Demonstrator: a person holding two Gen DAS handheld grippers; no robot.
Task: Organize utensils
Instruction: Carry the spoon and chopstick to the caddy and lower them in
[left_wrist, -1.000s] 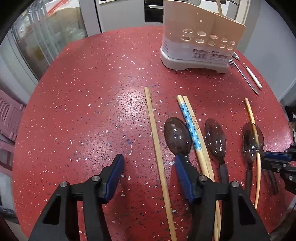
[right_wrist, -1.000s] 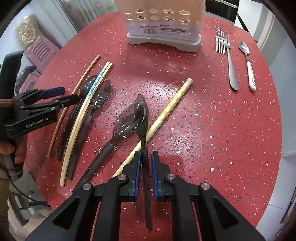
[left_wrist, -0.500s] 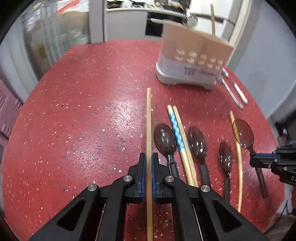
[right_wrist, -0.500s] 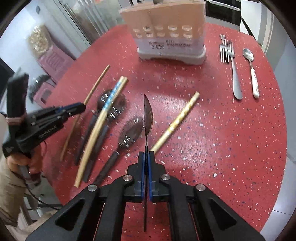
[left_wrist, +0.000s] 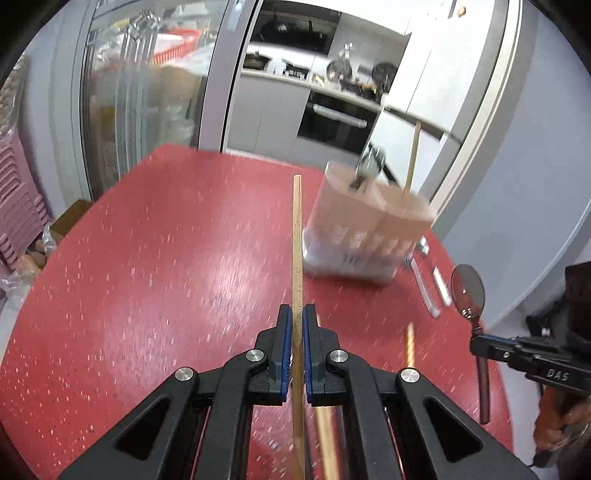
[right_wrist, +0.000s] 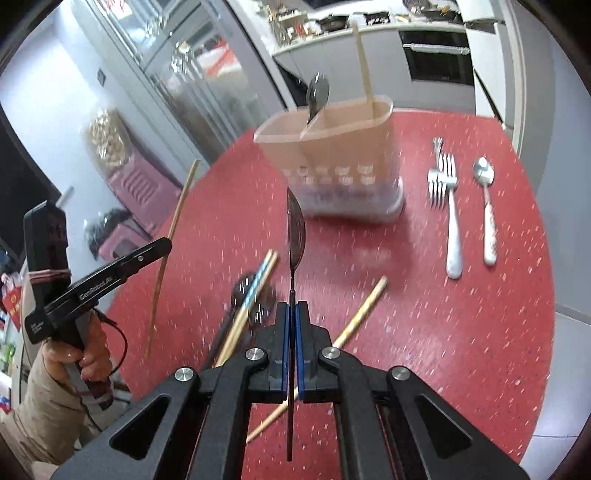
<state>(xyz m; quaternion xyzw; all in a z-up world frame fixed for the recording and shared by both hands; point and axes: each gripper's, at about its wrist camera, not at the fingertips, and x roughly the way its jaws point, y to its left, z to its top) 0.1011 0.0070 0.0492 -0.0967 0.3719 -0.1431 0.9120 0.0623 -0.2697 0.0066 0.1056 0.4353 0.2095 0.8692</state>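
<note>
Transport step: left gripper (left_wrist: 296, 325) fingers clamp a plain wooden chopstick (left_wrist: 296, 236), right gripper (right_wrist: 291, 321) fingers pinch a dark translucent plastic spoon (right_wrist: 295, 230). Beige perforated utensil holder (right_wrist: 343, 147) stands ahead of both; next, lower each into its compartment.

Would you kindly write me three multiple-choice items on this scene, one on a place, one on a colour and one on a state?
1. Where do the metal fork and small spoon lie?
A. inside the holder
B. on the table, right of the holder in the right wrist view
C. on the floor

2. What colour is the table?
A. speckled red
B. white
C. green

3. What is the left gripper doing?
A. standing open over a fork
B. shut on nothing
C. shut on a wooden chopstick

Answers:
1 B, both lie flat on the tabletop beside the holder.
2 A, the top is red with pale flecks.
3 C, the blue pads press the stick from both sides, while the right gripper clamps a dark spoon.
</note>
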